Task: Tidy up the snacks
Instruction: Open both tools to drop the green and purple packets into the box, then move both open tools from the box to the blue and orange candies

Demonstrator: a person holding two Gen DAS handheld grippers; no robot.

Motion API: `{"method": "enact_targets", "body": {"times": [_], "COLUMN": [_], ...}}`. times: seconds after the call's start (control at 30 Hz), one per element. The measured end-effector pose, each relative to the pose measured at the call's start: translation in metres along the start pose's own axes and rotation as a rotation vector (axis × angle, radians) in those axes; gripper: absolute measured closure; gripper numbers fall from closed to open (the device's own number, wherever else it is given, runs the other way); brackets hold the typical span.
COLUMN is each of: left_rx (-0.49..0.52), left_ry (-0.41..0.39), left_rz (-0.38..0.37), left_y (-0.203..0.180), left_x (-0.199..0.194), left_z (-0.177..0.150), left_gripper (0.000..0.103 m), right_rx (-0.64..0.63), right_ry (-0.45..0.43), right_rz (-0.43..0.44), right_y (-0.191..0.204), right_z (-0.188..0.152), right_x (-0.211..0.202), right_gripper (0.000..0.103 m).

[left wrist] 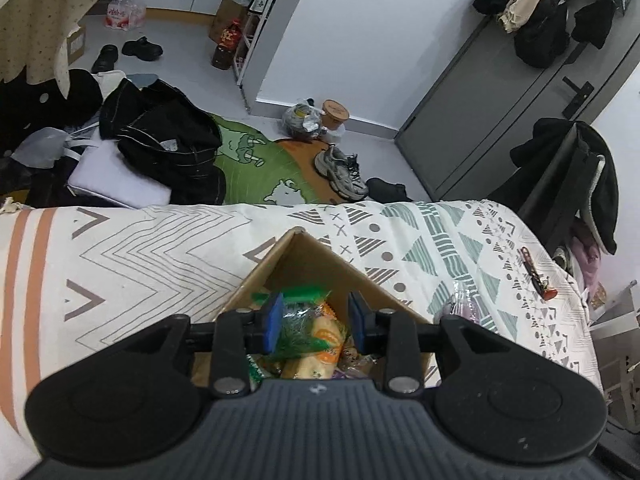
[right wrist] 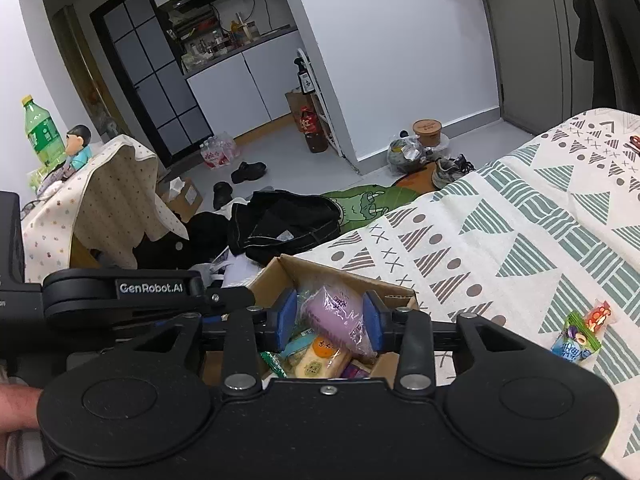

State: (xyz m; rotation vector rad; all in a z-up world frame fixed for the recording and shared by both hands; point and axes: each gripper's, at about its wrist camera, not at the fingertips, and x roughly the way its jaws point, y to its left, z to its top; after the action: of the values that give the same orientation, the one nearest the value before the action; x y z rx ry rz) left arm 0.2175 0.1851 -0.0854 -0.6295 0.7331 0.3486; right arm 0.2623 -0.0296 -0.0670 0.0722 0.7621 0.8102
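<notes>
The bed (right wrist: 520, 240), spread with a patterned cover, is taken up near its edge by the cardboard box (right wrist: 344, 276), which is used here as the landmark. Inside the box a heap of wrapped snacks is seen. Above the box, the right tongs (right wrist: 331, 322) are closed on a purple packet (right wrist: 340, 316), held between the blue pads. The left tongs (left wrist: 316, 322) are held over the same box, parted around a green packet (left wrist: 298, 320) (whether it is actually pinched cannot be told). Well to the right of the box, loose snacks (right wrist: 580, 334) are left lying on the cover. A drop-off step is judged to be in hand: the purple packet should be released into the box, then the loose snacks fetched.
</notes>
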Motion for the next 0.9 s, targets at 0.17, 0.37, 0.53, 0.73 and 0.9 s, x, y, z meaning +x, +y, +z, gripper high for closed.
{"method": "enact_targets", "body": {"times": [0.17,0.37,0.53,0.73,0.9], "left_rx": [-0.019,-0.003,0.037,0.079,0.099], "left_ry": [0.023,0.031,0.001,-0.02,-0.019], "left_rz": [0.03,0.066,0.08,0.106,0.119], "left_y": [0.003,-0.004,-0.021,-0.039,-0.052], "left_x": [-0.004,-0.013,-0.025,-0.036,-0.042], "left_z": [-0.008,-0.017,-0.022,-0.03,-0.037], "left_gripper": [0.057,0.042,0.026,0.015,0.011], "right_rx": [0.0,0.031,0.048,0.056,0.07], "right_ry": [-0.02,-0.024,-0.005,0.002,-0.005], "right_rz": [0.007,-0.023,-0.047,-0.064,-0.072], "right_y": [0.001,-0.009,-0.023,-0.034,-0.046], "right_z": [0.003,0.009,0.01,0.009,0.009], "right_x": [-0.011,-0.028,-0.043,-0.061,-0.078], "right_gripper": [0.063,0.049,0.034,0.019,0.011]}}
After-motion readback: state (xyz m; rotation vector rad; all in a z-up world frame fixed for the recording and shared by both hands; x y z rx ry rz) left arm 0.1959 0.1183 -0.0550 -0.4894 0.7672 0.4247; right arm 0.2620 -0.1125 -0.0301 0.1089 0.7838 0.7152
